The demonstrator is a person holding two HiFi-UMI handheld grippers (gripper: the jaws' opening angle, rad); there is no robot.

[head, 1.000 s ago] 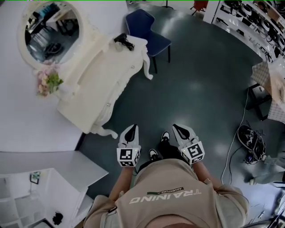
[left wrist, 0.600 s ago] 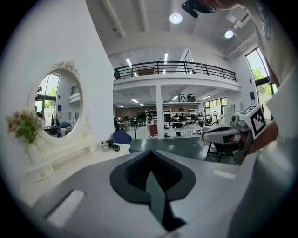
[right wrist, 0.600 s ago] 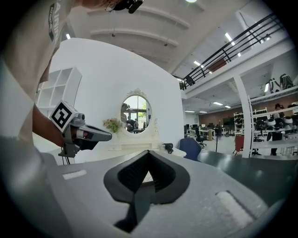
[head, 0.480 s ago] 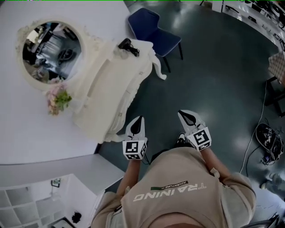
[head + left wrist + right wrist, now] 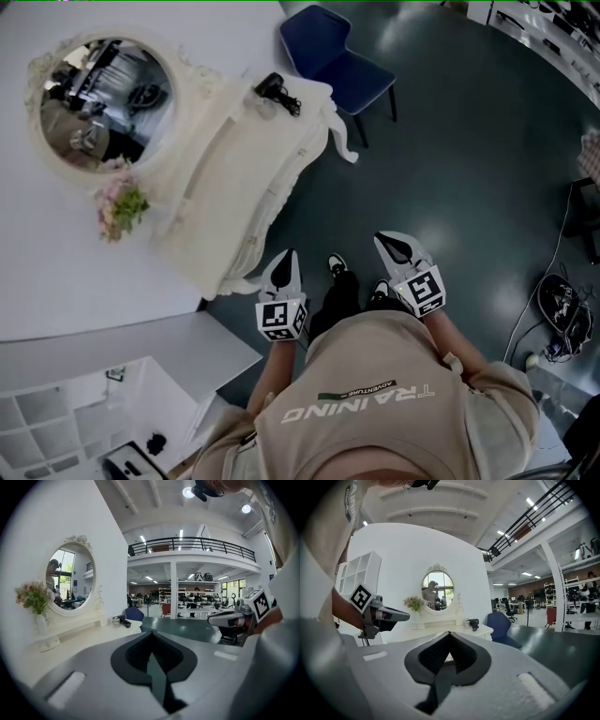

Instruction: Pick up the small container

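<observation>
Both empty, jaws pressed together: left hand-held gripper (image 5: 287,259), nearer than right hand-held gripper (image 5: 390,245), faces small pale container (image 5: 115,620) far along cream counter (image 5: 234,159).

The person's beige shirt (image 5: 394,441) carries the large white word "TRAINING" (image 5: 358,405), upside down in the head view. A small dark strip (image 5: 356,393) beside it reads "ADVENTURE". Cubes on the left gripper (image 5: 288,258) and right gripper (image 5: 394,244) bear square black-and-white code markers.
</observation>
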